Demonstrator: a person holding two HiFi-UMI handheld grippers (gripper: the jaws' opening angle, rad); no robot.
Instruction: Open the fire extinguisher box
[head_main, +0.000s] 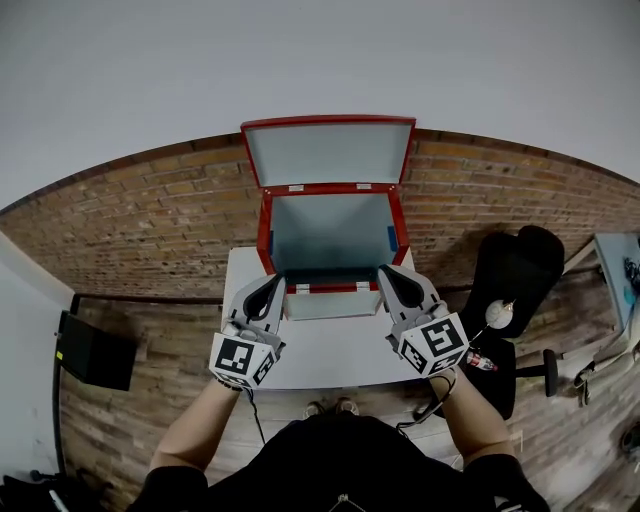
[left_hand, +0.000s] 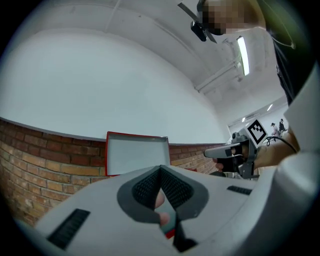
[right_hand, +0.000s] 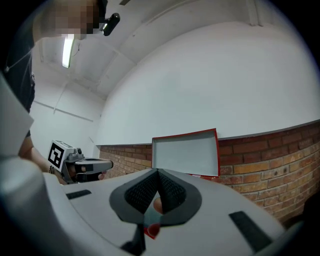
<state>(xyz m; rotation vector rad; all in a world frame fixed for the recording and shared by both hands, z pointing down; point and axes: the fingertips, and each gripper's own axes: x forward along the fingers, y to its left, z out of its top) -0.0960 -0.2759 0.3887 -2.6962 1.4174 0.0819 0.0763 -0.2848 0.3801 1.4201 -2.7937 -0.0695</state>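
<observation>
Looking down from the head view, the red fire extinguisher box stood on the white table, hard against the brick wall. Its lid was thrown right back and stood upright above the grey interior. The left gripper and the right gripper sat low on either side of the box's front edge, each just beside a front corner, their noses pointing at it. A black chair stood to the right of the table, and a dark case lay on the floor to the left.

In the left gripper view, the left gripper had its jaws drawn together, the ribbed pads meeting at the tips and clamping nothing. Beyond them rose the open lid against the brick wall, with the right gripper held level off to the right.

In the right gripper view, the right gripper was likewise closed, pad against pad, with nothing gripped. The raised lid showed ahead, the brick wall ran behind it, and the left gripper hung at the left.
</observation>
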